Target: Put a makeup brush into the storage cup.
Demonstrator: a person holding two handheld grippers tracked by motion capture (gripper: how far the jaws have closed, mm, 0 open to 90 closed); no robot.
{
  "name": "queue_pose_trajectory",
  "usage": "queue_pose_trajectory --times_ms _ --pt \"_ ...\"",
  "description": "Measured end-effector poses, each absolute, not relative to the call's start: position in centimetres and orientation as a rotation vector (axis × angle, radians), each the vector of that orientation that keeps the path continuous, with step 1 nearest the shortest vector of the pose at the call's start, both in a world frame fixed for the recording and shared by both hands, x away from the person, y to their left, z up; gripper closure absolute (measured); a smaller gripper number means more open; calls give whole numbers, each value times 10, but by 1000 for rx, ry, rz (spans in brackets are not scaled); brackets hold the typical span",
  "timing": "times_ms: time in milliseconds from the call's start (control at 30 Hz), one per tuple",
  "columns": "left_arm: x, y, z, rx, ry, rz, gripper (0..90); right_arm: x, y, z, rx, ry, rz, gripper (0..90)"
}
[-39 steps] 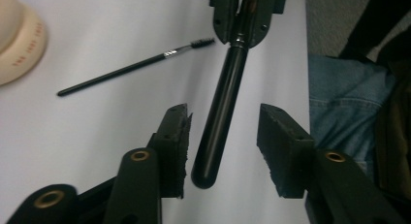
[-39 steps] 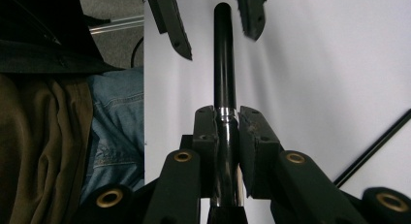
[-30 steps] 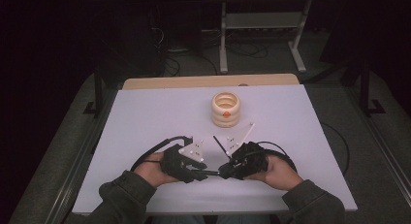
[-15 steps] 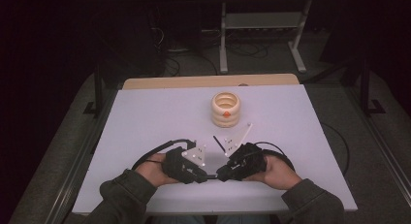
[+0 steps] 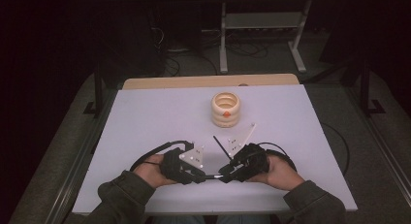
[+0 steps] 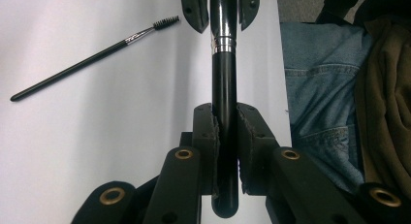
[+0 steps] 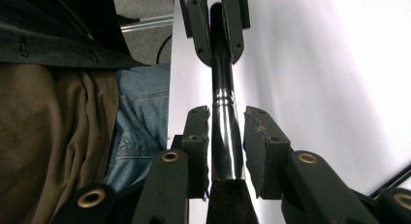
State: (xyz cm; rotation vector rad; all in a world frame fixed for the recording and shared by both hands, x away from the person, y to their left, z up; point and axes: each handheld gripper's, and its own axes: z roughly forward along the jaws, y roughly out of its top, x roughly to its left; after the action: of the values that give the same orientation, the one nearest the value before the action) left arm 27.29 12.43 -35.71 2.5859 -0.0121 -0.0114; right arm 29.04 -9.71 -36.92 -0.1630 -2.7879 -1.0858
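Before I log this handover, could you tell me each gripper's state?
Left gripper: shut on the makeup brush handle.
Right gripper: open, jaws around the brush's ferrule end, one side gapped.

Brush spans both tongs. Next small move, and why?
Probably ease the right tongs straight back off the brush. Their jaws stand apart around its ferrule, with a gap on one side, while the left tongs are shut on the handle and seem to carry it alone.
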Motion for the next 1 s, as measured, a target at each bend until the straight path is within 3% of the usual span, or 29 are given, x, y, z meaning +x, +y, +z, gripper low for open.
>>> queue_pose_trajectory --times_ms 567,767,933,1000 --pt "271 125 -355 2588 -8 14 780 293 -97 -370 -153 -2764 -1058 754" --pt "272 121 -357 2611 4 10 709 290 -89 -362 -106 -2841 -964 755" --pt "271 118 -360 2617 11 -21 728 286 -80 -357 -75 -2900 -867 755" --pt "270 117 -361 2627 10 -27 782 286 -79 -353 -66 -2906 -873 755"
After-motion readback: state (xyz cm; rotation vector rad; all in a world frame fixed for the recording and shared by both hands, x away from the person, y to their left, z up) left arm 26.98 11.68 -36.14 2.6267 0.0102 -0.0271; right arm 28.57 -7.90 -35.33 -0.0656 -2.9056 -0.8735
